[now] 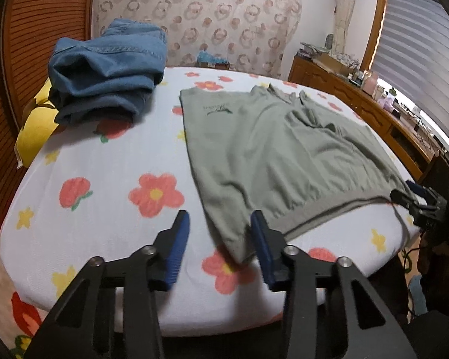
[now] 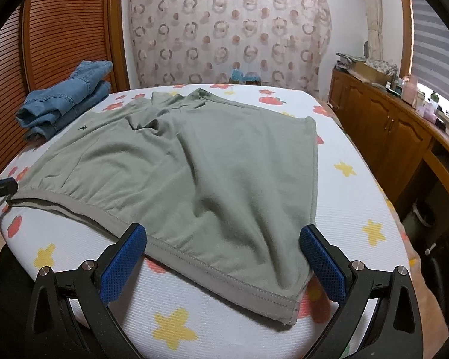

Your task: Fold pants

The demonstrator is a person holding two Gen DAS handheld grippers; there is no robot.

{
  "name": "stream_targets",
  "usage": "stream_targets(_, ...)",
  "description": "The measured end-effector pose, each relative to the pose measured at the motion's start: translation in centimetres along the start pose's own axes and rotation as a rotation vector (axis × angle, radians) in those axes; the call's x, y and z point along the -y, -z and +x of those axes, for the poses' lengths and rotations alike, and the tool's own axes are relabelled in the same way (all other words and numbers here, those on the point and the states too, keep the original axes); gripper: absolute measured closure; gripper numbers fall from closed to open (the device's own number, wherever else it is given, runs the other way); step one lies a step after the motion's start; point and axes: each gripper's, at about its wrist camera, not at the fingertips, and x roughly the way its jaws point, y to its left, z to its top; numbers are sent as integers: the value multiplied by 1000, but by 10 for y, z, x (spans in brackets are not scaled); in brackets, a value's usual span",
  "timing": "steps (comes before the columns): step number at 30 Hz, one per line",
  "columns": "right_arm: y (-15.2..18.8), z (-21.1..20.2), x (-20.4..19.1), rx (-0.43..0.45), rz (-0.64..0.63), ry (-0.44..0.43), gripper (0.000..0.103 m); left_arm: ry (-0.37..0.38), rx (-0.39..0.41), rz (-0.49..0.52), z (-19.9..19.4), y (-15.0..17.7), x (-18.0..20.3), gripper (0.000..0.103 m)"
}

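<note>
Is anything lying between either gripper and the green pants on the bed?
Nothing visible. The left gripper and right gripper each straddle a near corner of the green pants. The folded jeans sit apart at the bed's far left.

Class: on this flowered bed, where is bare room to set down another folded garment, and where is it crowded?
Free: the sheet between the folded jeans and the green pants, and the strip right of the pants. Crowded: the near edge, with both grippers at the waistband.

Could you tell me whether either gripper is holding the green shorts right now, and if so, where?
Neither holds them: the left gripper and right gripper stand open around the near corners of the green shorts.
</note>
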Motion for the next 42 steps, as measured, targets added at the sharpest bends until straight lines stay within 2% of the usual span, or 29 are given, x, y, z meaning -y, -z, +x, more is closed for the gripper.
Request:
stream_targets(2, 8, -5, 1, 14, 0, -1, 1, -12, -1, 14, -3, 3, 0, 68)
stream_targets(7, 20, -21, -1, 27, 0, -2, 1, -7, -15, 31, -5, 3, 1, 68)
stream_targets(13, 22, -8, 6, 33, 2, -4, 1, -15, -22, 72, -2, 3, 12, 69)
stream_targets(16, 19, -2, 10, 33, 1, -5, 1, -6, -24, 86, -1, 1, 14, 79)
stream_targets(17, 10, 6, 12, 31, 1, -6, 1, 1, -25, 90, -1, 1, 15, 87)
stream_targets(18, 11, 4, 13, 32, 2, -7, 1, 9, -25, 94, -1, 1, 16, 91)
stream_targets(20, -5, 19, 19, 29, 3, -8, 1, -3, -20, 110, -1, 0, 19, 96)
stream_targets(28, -12, 22, 21, 22, 1, -15, 1, 72, 57, 104, -24, -18, 25, 98)
stream_targets(35, -19, 24, 24, -1, -2, -32, 1, 120, 96, 147, -32, -41, 47, 98)
stream_targets(39, -22, 22, 27, -8, -3, -44, 10, 165, 111, 179, -32, -56, 66, 98)
stream_targets(42, -24, 17, 31, -2, 5, -59, 22, 190, 119, 200, -30, -68, 80, 98)
